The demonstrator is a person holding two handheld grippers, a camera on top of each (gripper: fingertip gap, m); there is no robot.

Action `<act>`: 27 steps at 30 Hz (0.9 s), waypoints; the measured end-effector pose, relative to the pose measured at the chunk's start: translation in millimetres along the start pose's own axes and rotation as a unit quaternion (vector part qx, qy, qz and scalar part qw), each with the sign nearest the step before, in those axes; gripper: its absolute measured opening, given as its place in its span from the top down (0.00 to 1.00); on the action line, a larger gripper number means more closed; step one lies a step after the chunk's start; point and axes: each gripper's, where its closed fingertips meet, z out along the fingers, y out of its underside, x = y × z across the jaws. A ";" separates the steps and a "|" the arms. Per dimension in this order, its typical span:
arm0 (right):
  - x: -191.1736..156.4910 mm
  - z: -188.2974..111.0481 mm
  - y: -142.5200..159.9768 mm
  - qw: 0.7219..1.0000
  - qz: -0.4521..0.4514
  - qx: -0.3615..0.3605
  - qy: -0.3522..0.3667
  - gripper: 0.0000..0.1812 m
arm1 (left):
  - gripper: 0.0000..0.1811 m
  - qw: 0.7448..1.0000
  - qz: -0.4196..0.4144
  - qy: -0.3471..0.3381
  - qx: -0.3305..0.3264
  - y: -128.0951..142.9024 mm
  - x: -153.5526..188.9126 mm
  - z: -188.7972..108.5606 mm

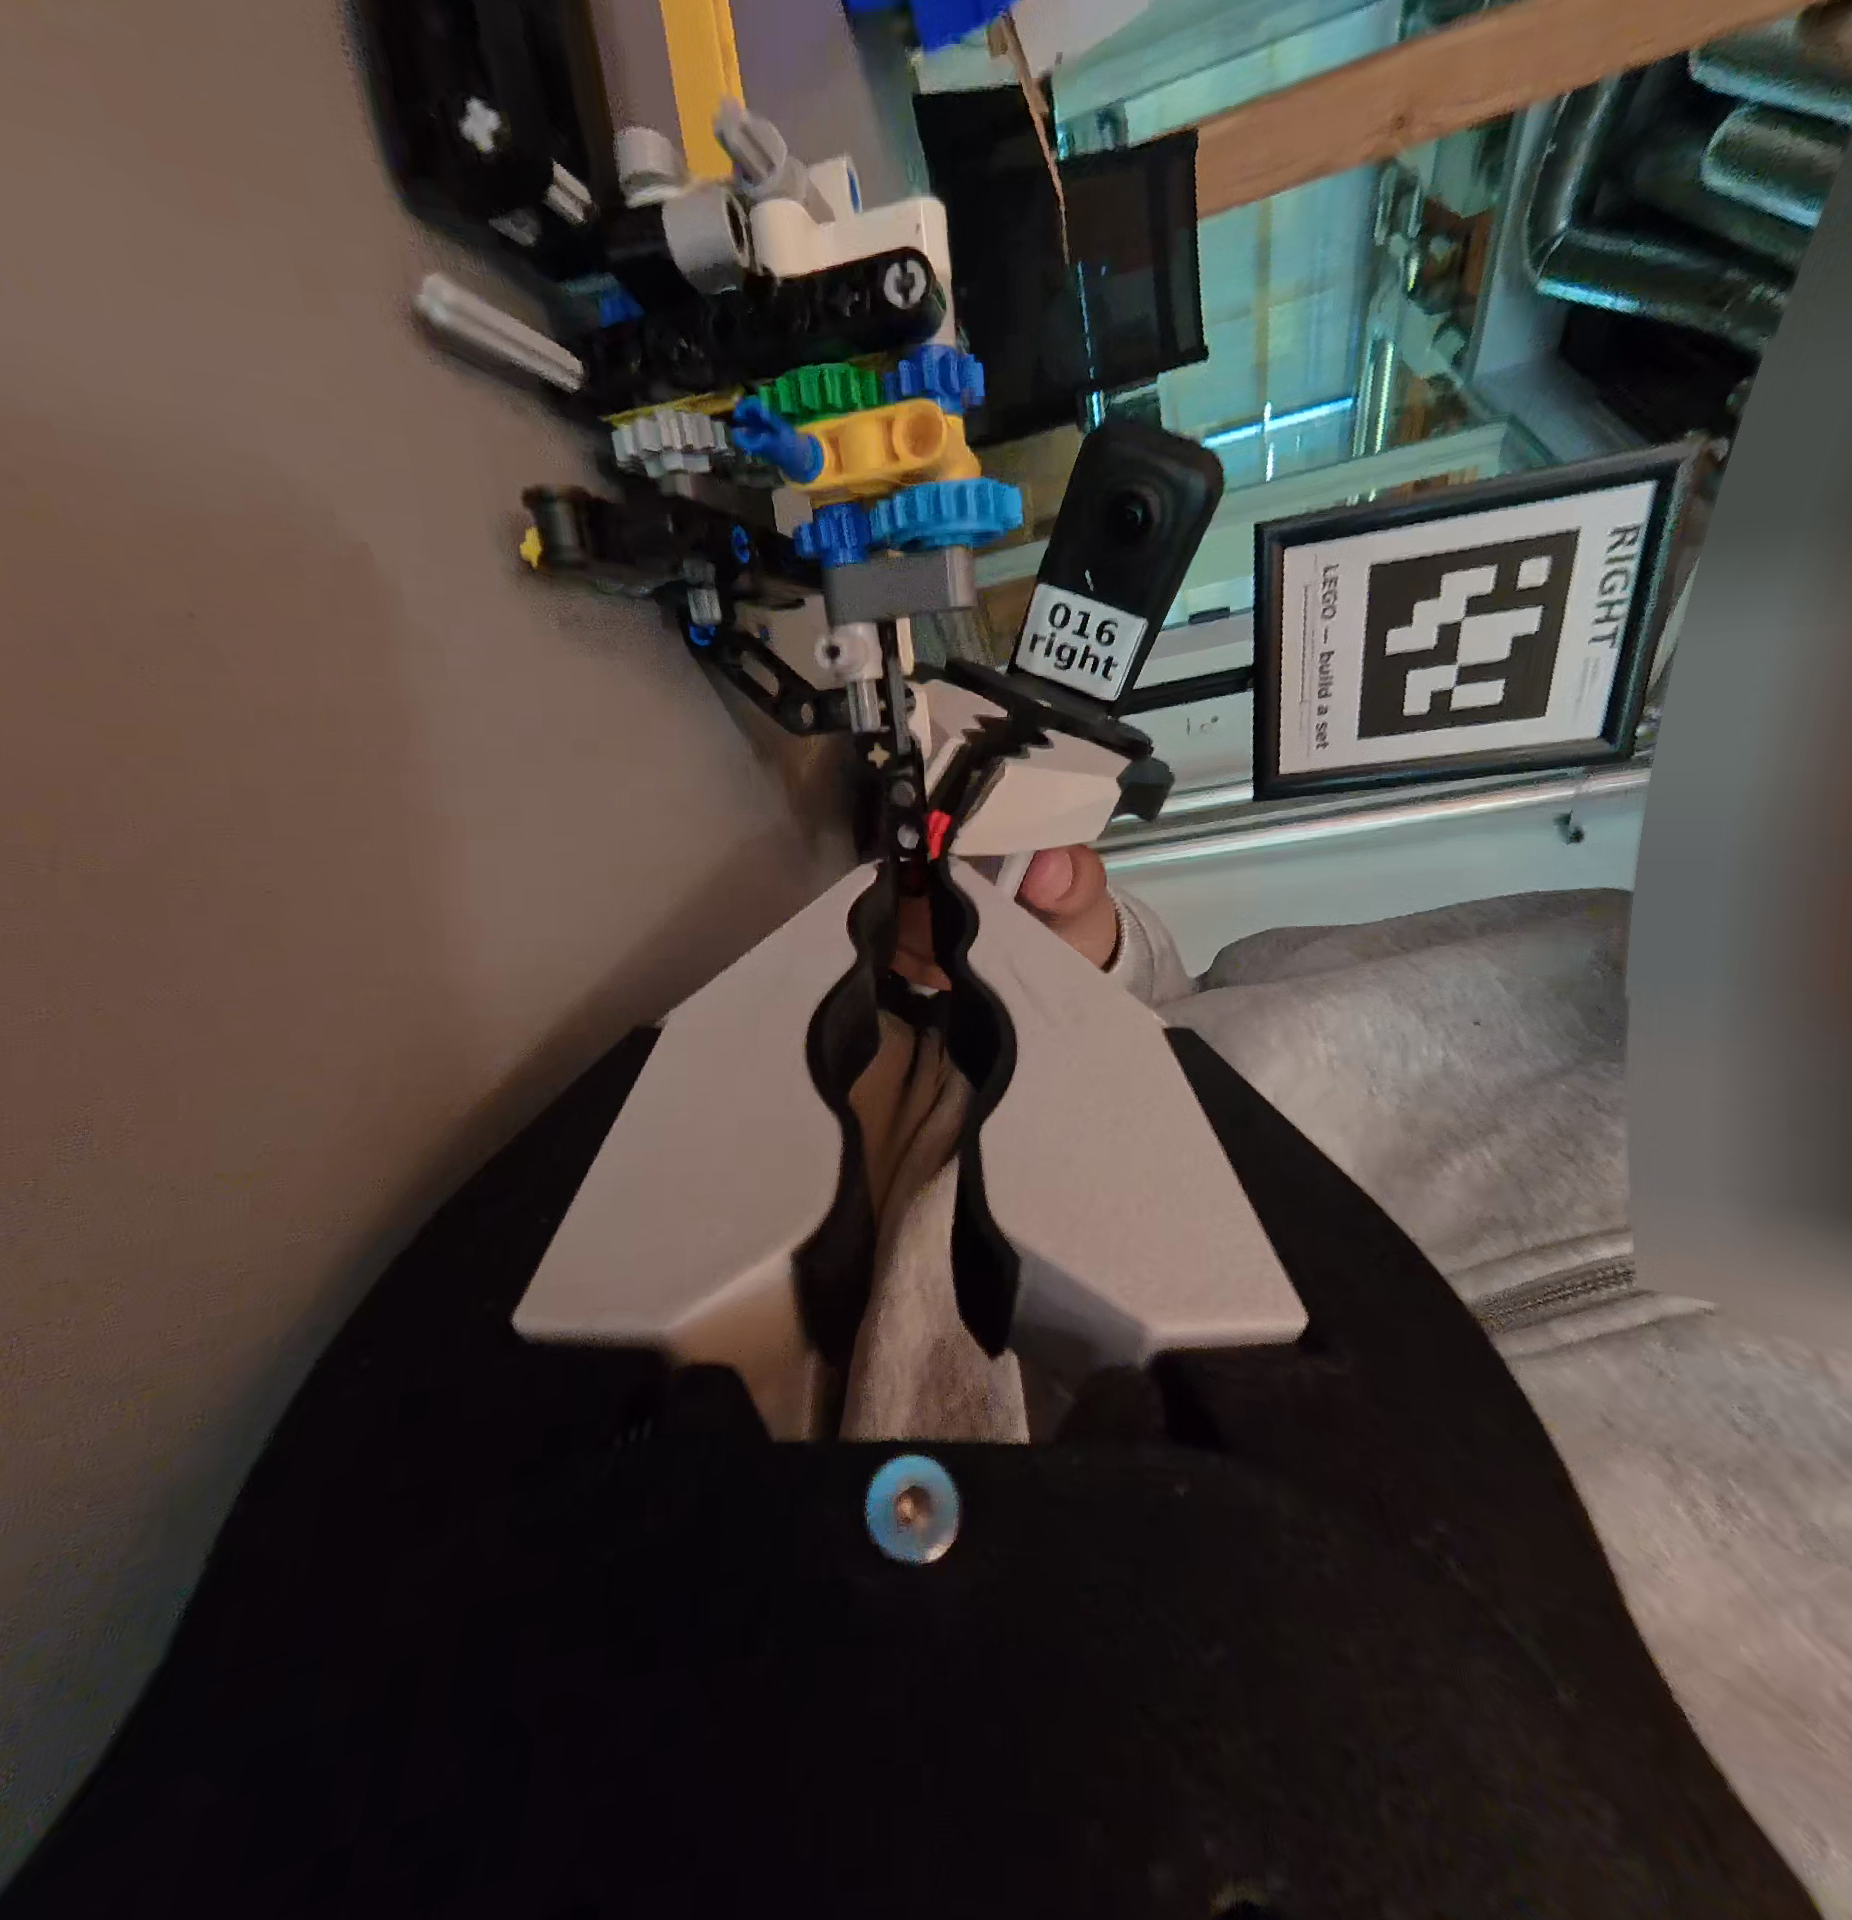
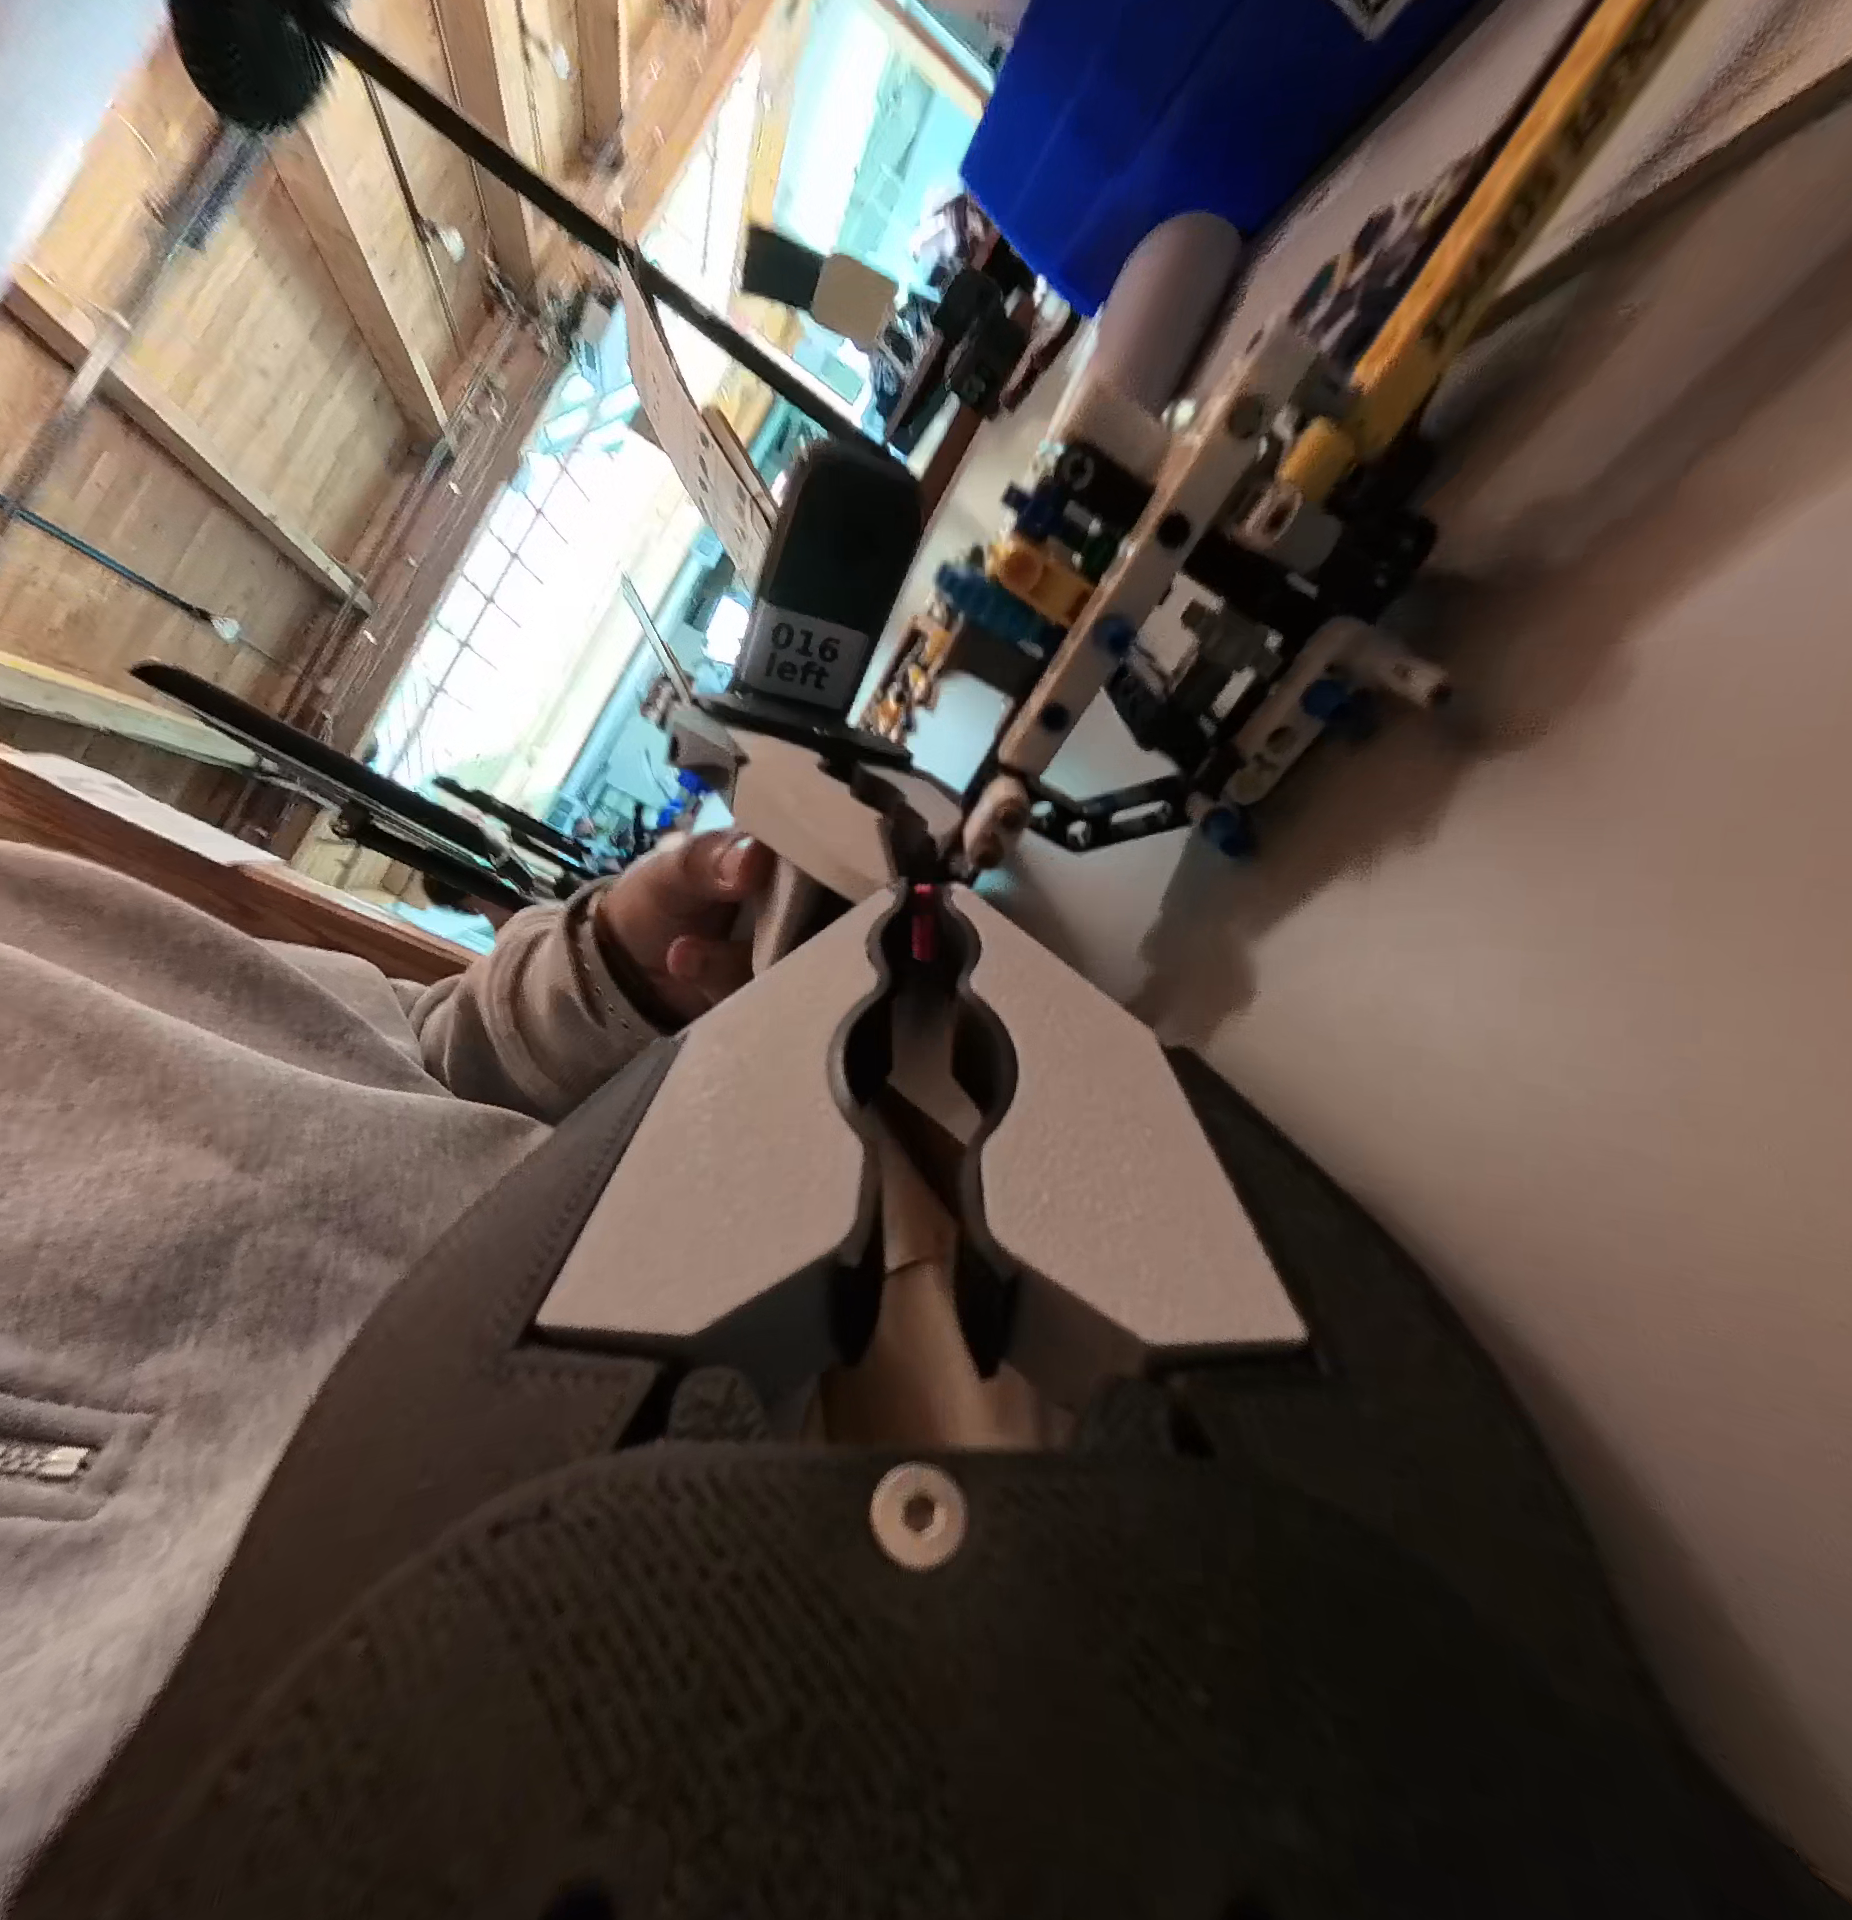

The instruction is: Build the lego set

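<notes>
- The left gripper (image 1: 909,883) has two pale grey wedge-shaped fingers (image 1: 714,1143) with wavy black inner pads, on a black body with a silver screw (image 1: 909,1509).
- The right gripper (image 2: 927,914) looks alike, its body textured, its screw (image 2: 917,1514) pale.
- Each carries a black camera (image 1: 1130,530) bearing a white sticker.
- The person wears a grey sweatshirt (image 2: 174,1091) with ribbed cuffs and a zip (image 2: 28,1460).

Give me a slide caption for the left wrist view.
Left tongs pinch a black beam on the Lego model; right tongs alongside.
</notes>
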 end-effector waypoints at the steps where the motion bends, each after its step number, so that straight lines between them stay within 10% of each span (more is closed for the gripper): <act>1: 1.0 0.5 0.9 1.000 -0.007 -0.003 0.006 1.00 | 0.97 1.000 0.000 -0.005 0.008 -1.1 -0.5 1.7; 18: -17.4 -14.1 -20.5 0.997 0.011 0.060 -0.043 1.00 | 0.86 0.996 0.007 0.000 0.094 -13.6 5.6 -13.6; 27: -66.5 -16.8 -27.9 0.989 -0.042 0.082 -0.112 1.00 | 0.82 0.951 0.201 0.084 0.220 1.1 65.2 -28.7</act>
